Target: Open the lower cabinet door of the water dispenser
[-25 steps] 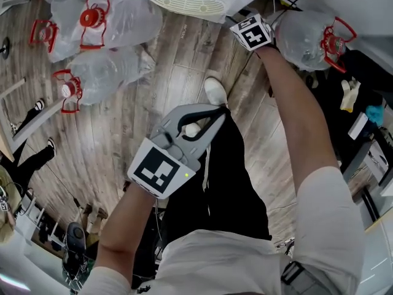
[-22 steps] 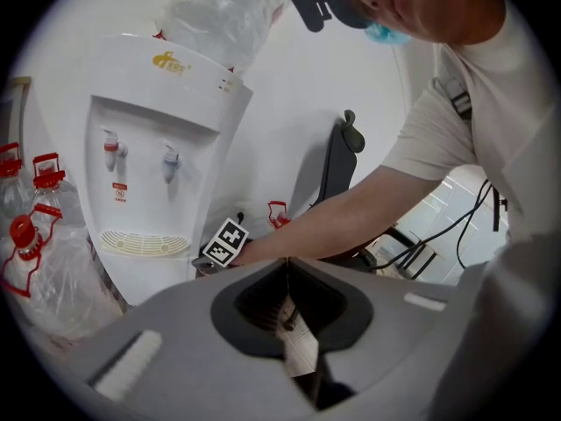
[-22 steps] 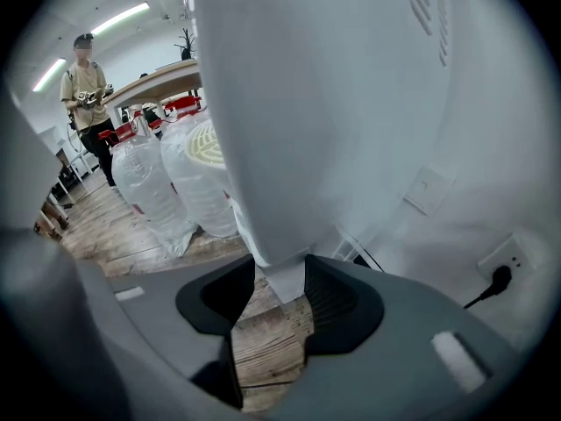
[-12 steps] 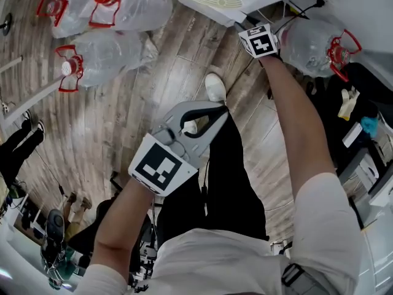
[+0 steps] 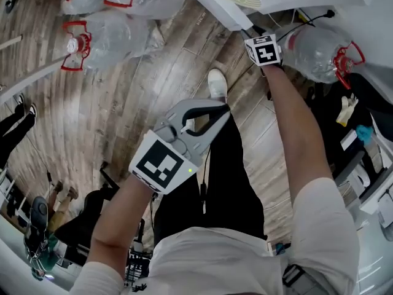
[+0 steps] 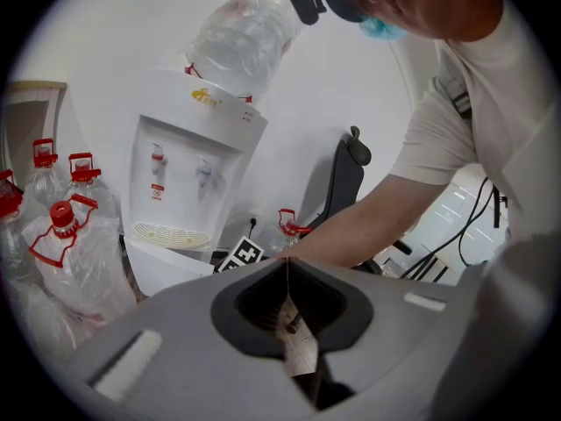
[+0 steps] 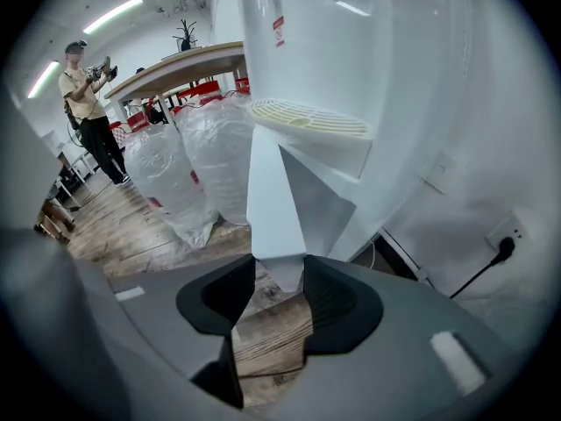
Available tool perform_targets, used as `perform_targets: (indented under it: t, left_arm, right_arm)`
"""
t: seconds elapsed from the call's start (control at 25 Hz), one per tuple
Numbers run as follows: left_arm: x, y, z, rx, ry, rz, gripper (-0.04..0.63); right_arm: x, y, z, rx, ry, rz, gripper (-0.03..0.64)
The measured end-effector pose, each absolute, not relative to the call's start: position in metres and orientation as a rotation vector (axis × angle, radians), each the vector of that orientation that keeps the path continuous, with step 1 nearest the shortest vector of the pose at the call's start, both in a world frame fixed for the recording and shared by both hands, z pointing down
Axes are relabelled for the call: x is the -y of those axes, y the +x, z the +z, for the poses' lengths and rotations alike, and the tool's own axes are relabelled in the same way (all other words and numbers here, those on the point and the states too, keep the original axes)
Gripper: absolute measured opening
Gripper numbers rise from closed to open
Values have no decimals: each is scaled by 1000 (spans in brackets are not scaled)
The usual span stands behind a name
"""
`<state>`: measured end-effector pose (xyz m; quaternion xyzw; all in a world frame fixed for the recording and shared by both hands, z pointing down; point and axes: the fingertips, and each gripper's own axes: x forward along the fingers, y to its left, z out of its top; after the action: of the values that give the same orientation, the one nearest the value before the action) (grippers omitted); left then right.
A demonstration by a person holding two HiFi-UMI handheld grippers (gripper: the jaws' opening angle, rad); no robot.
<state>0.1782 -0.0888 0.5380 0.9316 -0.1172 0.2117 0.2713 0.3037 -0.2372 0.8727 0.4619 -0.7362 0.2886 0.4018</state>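
Observation:
The white water dispenser (image 6: 197, 174) carries a bottle (image 6: 245, 33) on top. Its lower cabinet door (image 7: 276, 200) stands swung out, seen edge-on under the drip tray (image 7: 307, 121). My right gripper (image 7: 280, 274) is shut on that door's lower edge. In the head view the right gripper (image 5: 256, 37) reaches to the dispenser's foot at the top, its tips hidden behind the marker cube. My left gripper (image 5: 219, 107) hangs mid-picture over my leg, jaws touching, holding nothing. The left gripper (image 6: 287, 263) points towards the dispenser from some way off.
Several empty water bottles with red handles (image 5: 110, 32) lie on the wooden floor left of the dispenser, and one more bottle (image 5: 319, 45) lies right of it. A wall socket with a cable (image 7: 502, 246) is behind. An office chair (image 6: 346, 174) stands right. A person (image 7: 92, 112) stands far left.
The head view has drifted, so the bottles slid up and left. The right gripper's cube sits a little lower and further right in the picture. The left gripper has stayed put.

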Motion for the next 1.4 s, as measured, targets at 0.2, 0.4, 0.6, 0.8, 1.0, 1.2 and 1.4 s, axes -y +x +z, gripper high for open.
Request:
perform_targets:
  t: [0.2, 0.4, 0.6, 0.8, 1.0, 1.2, 1.4]
  left_arm:
    - [88, 159, 533, 346, 2512, 550, 60]
    - [84, 136, 528, 388, 2502, 539, 60]
    - [81, 114, 526, 437, 2495, 520, 60]
    - [76, 91, 525, 498, 2476, 498, 60]
    - [71, 67, 525, 560, 2452, 479, 60]
    - [68, 46, 523, 625, 2435, 452, 60]
    - [68, 26, 521, 691, 2414, 421, 60]
  right_arm:
    - [220, 276, 873, 1873, 1108, 728, 160]
    - [208, 249, 874, 1873, 1078, 732, 155]
    - [200, 218, 875, 1887, 1032, 716, 140]
    - [195, 186, 877, 1905, 983, 706, 123]
    - [192, 149, 877, 1931, 909, 680, 118]
    - [193, 112, 876, 1957, 830, 648, 118]
    - [198, 76, 875, 1981, 758, 607, 118]
